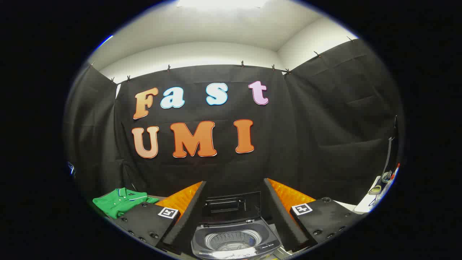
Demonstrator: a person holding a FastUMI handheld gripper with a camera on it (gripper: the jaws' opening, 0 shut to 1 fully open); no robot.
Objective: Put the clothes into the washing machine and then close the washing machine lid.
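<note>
One garment waits to be loaded: a folded green polo shirt with a striped collar [121, 203], lying on the tabletop [346, 206] to the far left, outside the left finger and well apart from the machine. The gripper [231, 213] hangs above the small grey top-loading washing machine [234, 242], its jaws spread wide apart and holding nothing, so the open drum [232, 240] shows between them. The machine's dark lid [231, 206] stands raised at the far side, likely so the shirt can be dropped straight in. Judging by this, the loading has not begun; the next move calls for swinging left toward the shirt. A few small items sit at the far right edge, too small to identify.
</note>
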